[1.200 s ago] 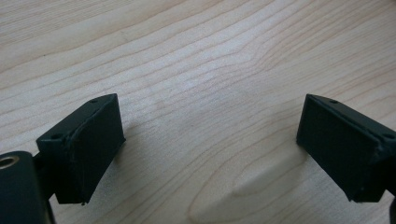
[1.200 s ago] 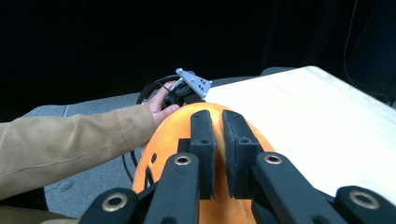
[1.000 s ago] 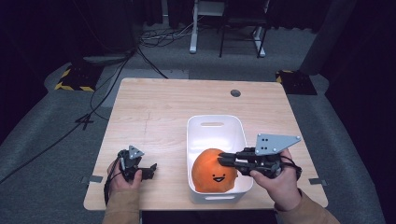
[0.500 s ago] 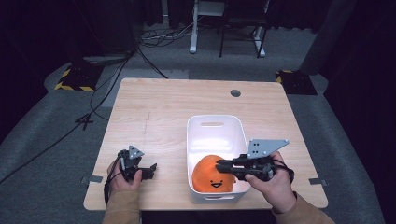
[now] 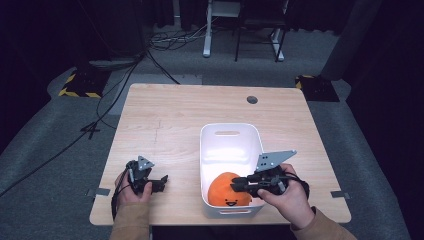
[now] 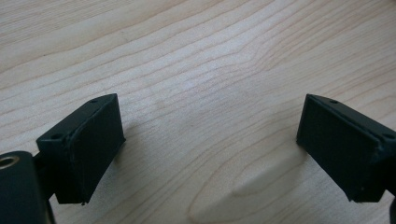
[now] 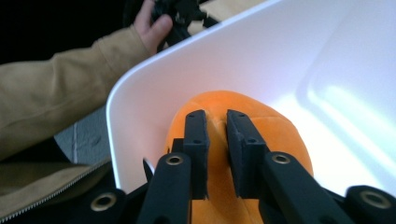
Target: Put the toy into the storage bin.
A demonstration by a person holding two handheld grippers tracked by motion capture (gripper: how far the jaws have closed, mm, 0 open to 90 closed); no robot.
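**Orange toy lowered into the white bin**

Since the earlier pictures we have brought the right gripper (image 5: 235, 186) down, and the orange plush toy (image 5: 226, 192) that hung above the rim now sits low in the near end of the white bin (image 5: 229, 131). Its jaws have just been easing apart, yet in the right gripper view a fold of the toy (image 7: 280, 128) is between the pads (image 7: 195, 140) and they press on it, so we read it as pinching the toy.

We work on a pale wooden table (image 5: 170, 115) with a round grommet hole (image 5: 252, 99) near its far edge. Around it lies grey carpet; cables (image 5: 125, 70) trail across the floor beyond, and the legs of a white desk (image 5: 206, 30) and a chair (image 5: 257, 35) stand in the dark room behind.

From the right gripper, the toy lies straight ahead and just under the jaws, touching both pads, with the bin's wall (image 7: 154, 79) curving round to the left of it and the bin's bare floor stretching away to the right.

Our left gripper (image 5: 161, 182) rests on the table, well apart from the bin, its pads (image 6: 88, 140) spread wide over bare wood.

Much of the toy is hidden: the right gripper covers its top in the high view, and only a small smiling face shows near the bin's near wall. Our forearms are cut off at the bottom edge.
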